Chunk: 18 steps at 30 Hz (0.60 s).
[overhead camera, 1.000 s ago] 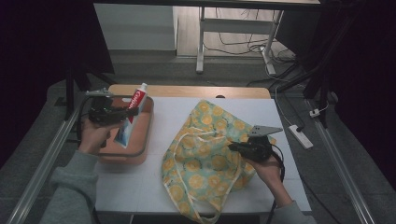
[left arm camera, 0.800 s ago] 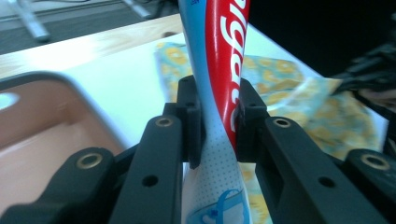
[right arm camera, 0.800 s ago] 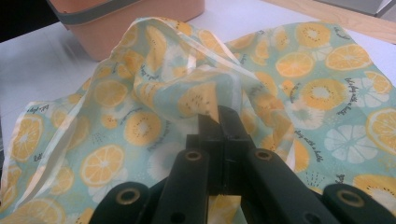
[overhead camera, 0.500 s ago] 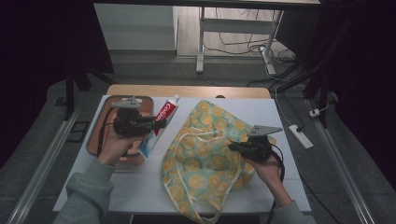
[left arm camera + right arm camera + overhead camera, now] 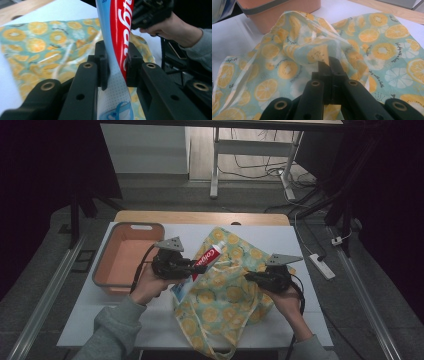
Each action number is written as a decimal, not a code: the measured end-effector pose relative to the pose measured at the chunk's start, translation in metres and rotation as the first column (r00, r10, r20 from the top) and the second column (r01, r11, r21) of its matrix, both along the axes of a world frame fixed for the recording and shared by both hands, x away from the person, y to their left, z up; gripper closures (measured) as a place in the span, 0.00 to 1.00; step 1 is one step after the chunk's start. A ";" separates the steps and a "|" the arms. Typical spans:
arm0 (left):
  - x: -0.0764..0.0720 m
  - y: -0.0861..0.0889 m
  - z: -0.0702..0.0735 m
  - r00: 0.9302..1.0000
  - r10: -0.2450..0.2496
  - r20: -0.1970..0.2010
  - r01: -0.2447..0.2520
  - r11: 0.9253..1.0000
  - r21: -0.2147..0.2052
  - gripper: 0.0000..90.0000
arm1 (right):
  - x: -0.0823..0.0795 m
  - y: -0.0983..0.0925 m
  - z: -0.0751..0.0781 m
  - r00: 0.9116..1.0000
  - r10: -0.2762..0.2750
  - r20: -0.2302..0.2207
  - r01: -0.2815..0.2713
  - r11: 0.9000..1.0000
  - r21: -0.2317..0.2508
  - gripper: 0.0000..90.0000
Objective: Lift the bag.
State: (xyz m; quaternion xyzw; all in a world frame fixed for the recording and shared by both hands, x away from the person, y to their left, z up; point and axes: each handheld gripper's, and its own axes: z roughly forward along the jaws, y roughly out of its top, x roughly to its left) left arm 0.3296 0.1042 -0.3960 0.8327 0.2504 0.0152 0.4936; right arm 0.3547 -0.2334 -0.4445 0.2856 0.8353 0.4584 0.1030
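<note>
My left gripper (image 5: 192,268) has carried the toothpaste tube (image 5: 207,258) from over the orange basin (image 5: 125,257) across to the citrus-print bag (image 5: 225,295), jaws clamped on its lower end. My right gripper (image 5: 329,61) stays put, pinched on the bag's rim, lifting the fabric so the mouth gapes for the tube, I judge.

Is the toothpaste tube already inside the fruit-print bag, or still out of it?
Out. The toothpaste tube sits clamped in the left tool, above the bag, whose edge the right tool pinches.
</note>
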 end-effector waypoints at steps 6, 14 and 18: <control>0.001 -0.016 -0.010 0.999 -0.051 -0.019 0.051 0.999 -0.004 0.84 | 0.000 0.000 0.000 1.000 -0.001 0.002 0.001 1.000 0.002 0.99; -0.003 -0.041 -0.023 0.994 -0.112 -0.018 0.113 0.993 0.046 0.84 | 0.001 -0.001 0.000 1.000 -0.002 -0.004 0.002 1.000 0.005 0.99; -0.004 -0.050 -0.030 0.990 -0.139 -0.011 0.140 0.987 0.079 0.84 | 0.000 -0.001 0.001 1.000 0.002 -0.006 -0.002 1.000 0.021 0.99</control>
